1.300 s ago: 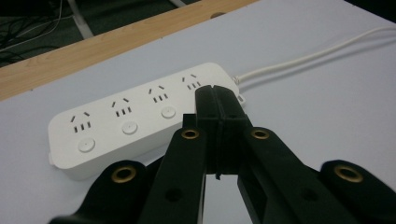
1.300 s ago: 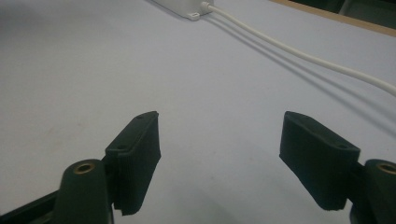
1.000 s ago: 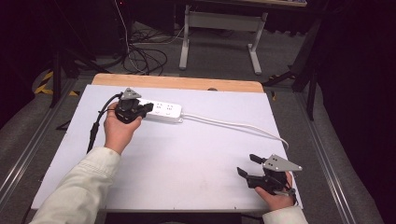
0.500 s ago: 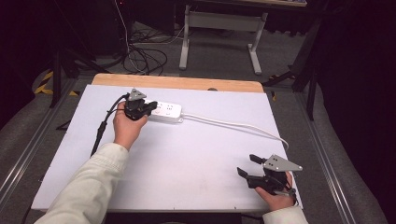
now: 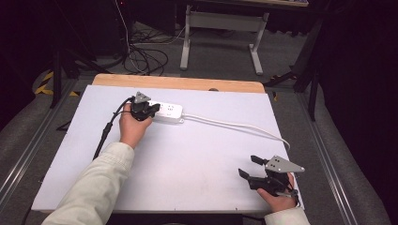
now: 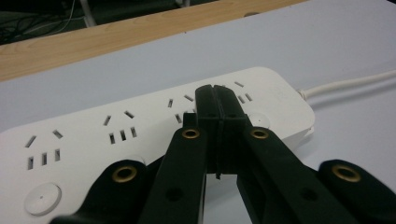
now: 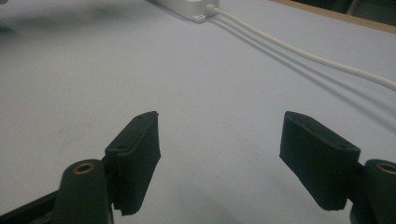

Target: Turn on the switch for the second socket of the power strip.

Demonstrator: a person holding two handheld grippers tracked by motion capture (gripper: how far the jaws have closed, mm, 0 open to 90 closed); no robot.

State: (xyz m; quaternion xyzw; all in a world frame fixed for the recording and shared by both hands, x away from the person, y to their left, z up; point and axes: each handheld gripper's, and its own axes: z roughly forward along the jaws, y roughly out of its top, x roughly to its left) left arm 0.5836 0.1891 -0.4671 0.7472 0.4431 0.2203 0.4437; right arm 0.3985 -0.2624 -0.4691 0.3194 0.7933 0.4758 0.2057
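Now, left hand-held gripper (image 6: 215, 100): jaws pressed together, empty, tips over the white plastic power strip (image 6: 140, 126).
Right hand-held gripper (image 7: 219, 154): jaws wide apart, empty, well apart from the strip.

Left gripper (image 5: 149, 111) and hand cover the left end of the power strip (image 5: 170, 112) in high view; can't tell there whether the tips touch it. In left gripper view, the shut jaws hide a middle patch of the strip's top, and the left and bottom picture edges cut off its near end. White cord (image 5: 234, 125) runs off the desk (image 5: 197, 154) right edge; plug end hidden. Right gripper view: strip clipped by the top edge, just a corner showing.
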